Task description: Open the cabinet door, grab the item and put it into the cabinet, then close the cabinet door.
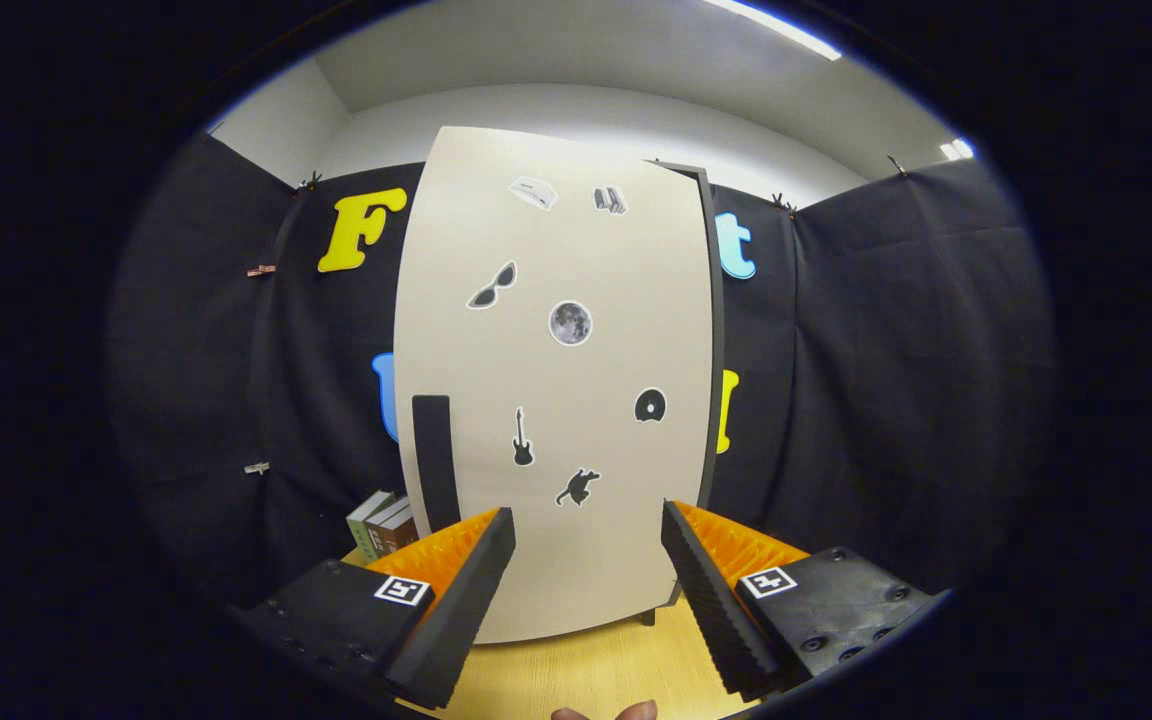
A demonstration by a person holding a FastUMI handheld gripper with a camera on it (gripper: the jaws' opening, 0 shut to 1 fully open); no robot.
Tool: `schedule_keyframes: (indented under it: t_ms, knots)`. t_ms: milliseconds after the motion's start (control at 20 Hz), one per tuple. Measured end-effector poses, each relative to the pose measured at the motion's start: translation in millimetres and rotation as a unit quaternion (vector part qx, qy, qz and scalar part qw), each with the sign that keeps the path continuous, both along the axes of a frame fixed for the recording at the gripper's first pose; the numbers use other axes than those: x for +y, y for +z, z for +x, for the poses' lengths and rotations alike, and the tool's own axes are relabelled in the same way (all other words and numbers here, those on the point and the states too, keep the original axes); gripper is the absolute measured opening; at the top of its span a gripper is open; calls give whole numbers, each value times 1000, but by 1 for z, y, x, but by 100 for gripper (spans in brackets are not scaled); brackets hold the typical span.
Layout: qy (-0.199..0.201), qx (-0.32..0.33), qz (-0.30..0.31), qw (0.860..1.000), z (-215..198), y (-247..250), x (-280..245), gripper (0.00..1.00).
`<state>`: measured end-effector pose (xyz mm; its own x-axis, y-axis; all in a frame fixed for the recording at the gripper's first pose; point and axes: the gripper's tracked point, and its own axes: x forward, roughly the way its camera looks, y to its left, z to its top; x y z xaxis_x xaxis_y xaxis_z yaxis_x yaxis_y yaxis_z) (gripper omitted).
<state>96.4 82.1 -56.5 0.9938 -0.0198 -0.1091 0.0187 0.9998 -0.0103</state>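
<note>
Gripper (pixel 588 535) open w/ nothing in it, facing the closed tall beige cabinet door (pixel 556 400).

From left to right: a small stack of books (pixel 381 525) stands on the light wooden table (pixel 586 670), just beside the cabinet's left edge and beyond the left finger. Next is the black vertical bar handle (pixel 433 460) on the door's left side, approx. above the left finger. The door carries small stickers, e.g. a guitar (pixel 522 438), a moon disc (pixel 570 323), sunglasses (pixel 492 286). Both fingers are spread wide apart, door just ahead between them, no contact. At the right, the door's dark side edge (pixel 711 340). A person's fingertips (pixel 611 712) show below, between the fingers.
</note>
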Motion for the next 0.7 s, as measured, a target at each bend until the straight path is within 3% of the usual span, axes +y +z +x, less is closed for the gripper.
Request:
schedule_keyframes:
  t_ms: [700]
  knots:
    - [-10,-11,-20,1000,-2,1,1,98]
